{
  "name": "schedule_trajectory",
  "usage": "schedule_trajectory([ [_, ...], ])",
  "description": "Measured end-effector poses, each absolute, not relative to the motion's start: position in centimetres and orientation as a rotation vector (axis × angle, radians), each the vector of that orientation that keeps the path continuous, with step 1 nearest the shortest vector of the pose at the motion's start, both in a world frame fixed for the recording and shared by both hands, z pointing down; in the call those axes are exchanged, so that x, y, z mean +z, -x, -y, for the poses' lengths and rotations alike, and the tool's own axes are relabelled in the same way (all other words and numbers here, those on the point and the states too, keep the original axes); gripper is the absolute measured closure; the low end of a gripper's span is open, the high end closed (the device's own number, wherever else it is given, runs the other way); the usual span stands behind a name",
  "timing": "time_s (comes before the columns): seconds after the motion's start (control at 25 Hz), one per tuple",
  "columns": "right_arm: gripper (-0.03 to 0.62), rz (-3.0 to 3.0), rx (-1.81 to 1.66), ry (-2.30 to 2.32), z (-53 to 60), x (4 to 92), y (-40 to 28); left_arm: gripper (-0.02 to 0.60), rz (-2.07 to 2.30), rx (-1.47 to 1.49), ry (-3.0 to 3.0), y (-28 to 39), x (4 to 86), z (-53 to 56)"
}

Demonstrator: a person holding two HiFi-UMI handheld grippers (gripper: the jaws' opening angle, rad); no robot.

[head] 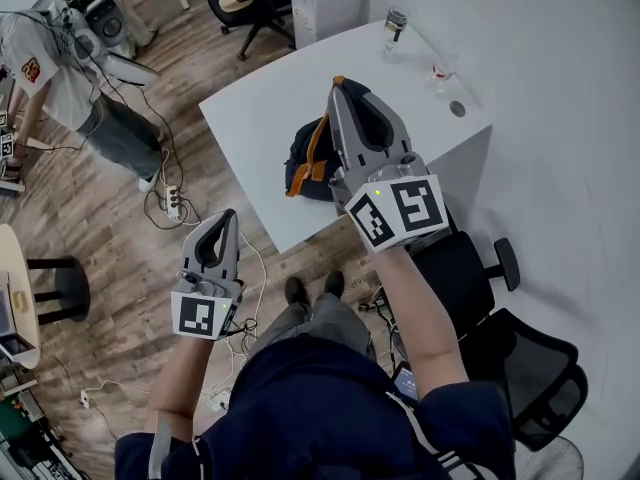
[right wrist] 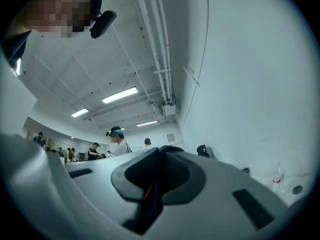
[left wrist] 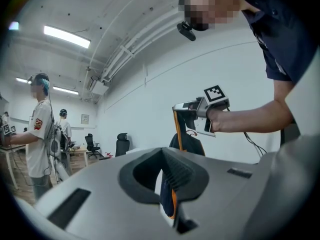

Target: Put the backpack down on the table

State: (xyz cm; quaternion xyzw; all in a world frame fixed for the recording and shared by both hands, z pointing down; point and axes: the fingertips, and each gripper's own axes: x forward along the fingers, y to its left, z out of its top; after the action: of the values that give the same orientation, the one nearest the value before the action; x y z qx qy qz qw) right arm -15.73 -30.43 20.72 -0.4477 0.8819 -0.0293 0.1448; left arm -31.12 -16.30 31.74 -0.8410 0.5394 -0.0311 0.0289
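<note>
No readable writing, only black-and-white square markers on the two cubes (head: pixel 398 211), one per gripper. One dark blue backpack (head: pixel 303 163) with orange straps (head: pixel 318 146) is at the near edge of the one white table (head: pixel 260 98), though whether it rests fully on the top is unclear. The right gripper (head: pixel 340 86) is clenched on an orange strap at its top, and the left gripper (head: pixel 223 218) is closed on nothing, off the table over the floor. One bottle (head: pixel 395 26) stands at the table's far end, and one bystander (head: pixel 60 68) is nearby.

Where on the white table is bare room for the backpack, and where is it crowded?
Bare: the left half of the table, from the backpack to the left edge. Crowded: the far right edge, with the bottle and a small clear item.
</note>
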Motion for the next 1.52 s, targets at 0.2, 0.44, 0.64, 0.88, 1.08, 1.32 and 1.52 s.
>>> schedule_trajectory([
  [0.2, 0.569, -2.527, -0.038, 1.332, 31.4, 21.6, 15.2, 0.578, -1.693, -0.117, 2.582, 31.2, 32.4, 16.3],
  [0.44, 0.569, -2.548, 0.054, 1.379, 34.7, 22.1, 15.4, 0.578, -1.707, -0.147, 2.577, 31.8, 32.9, 17.8],
  [0.64, 0.569, -2.566, 0.132, 1.426, 37.2, 23.2, 14.2, 0.578, -1.726, -0.161, 2.582, 31.3, 33.5, 18.8],
  [0.88, 0.569, -2.619, 0.154, 1.43, 40.3, 24.2, 13.2, 0.578, -1.717, -0.196, 2.581, 30.8, 34.2, 19.6],
  [1.08, 0.569, -2.633, 0.173, 1.467, 42.3, 25.3, 11.6, 0.578, -1.715, -0.209, 2.575, 30.3, 34.6, 19.8],
  [1.32, 0.569, -2.66, 0.192, 1.517, 44.9, 27.3, 10.6, 0.578, -1.746, -0.216, 2.594, 29.8, 34.9, 20.4],
  [1.52, 0.569, -2.682, 0.199, 1.537, 46.5, 28.8, 9.9, 0.578, -1.709, -0.253, 2.579, 29.6, 35.7, 20.6],
])
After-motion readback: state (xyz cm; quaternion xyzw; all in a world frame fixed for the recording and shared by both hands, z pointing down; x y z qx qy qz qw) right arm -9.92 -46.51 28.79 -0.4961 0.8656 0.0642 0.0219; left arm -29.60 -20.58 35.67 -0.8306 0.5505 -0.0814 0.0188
